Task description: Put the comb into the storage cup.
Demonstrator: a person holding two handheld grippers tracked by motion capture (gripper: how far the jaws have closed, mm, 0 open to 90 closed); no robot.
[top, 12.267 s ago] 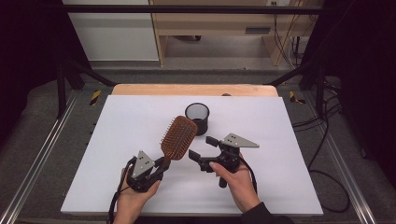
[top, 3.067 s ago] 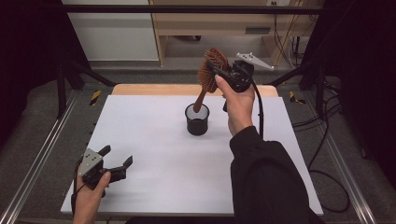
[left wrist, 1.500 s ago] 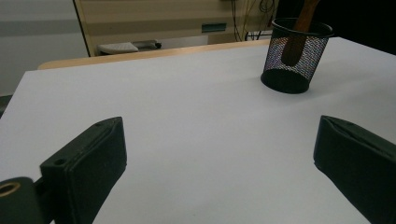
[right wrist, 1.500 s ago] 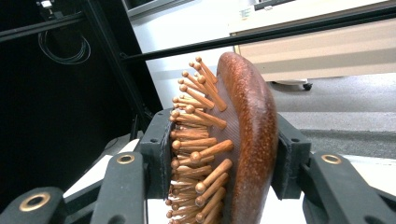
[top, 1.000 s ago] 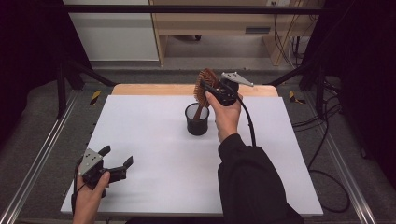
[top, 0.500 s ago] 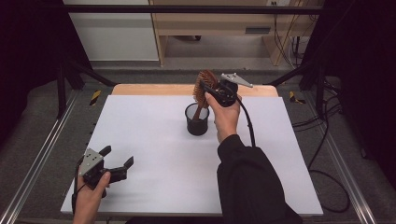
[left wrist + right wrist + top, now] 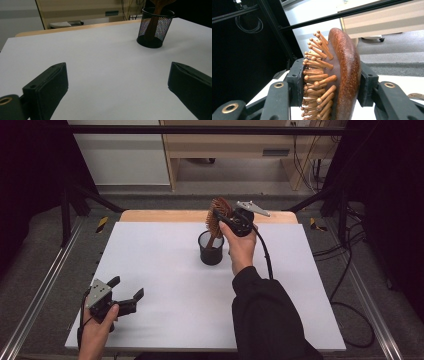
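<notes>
Clamping the wooden hairbrush point(image 7: 218, 215) by its head, the right gripper point(image 7: 227, 220) is held above the desk point(image 7: 165, 270) at about 12 o'clock from the desk's centre, toward the far edge. In the right gripper view the jaws press on both faces of the brush head point(image 7: 337, 75): one pad sits among the wooden bristles, the other against the smooth brown back. The brush stands nearly upright, tilted a little, with its handle reaching down into the black mesh cup point(image 7: 211, 248). In the left gripper view the handle shows through the mesh of the cup point(image 7: 154, 27) and leans against its inner wall; whether its tip touches the bottom cannot be told. The cup stands upright on the white desk surface, just at 7 o'clock from the right gripper in the high view. The person's right hand point(image 7: 240, 247) wraps the gripper body, with a dark sleeve point(image 7: 265, 315) running back to the near edge.

The left gripper point(image 7: 125, 296) rests low at about 8 o'clock from the desk's centre, near the front left corner, well apart from the cup. Its jaws stand wide with nothing between them, only bare white desk. The left hand point(image 7: 97, 330) holds it from below, and the jaws point toward the cup at roughly 1 o'clock.
</notes>
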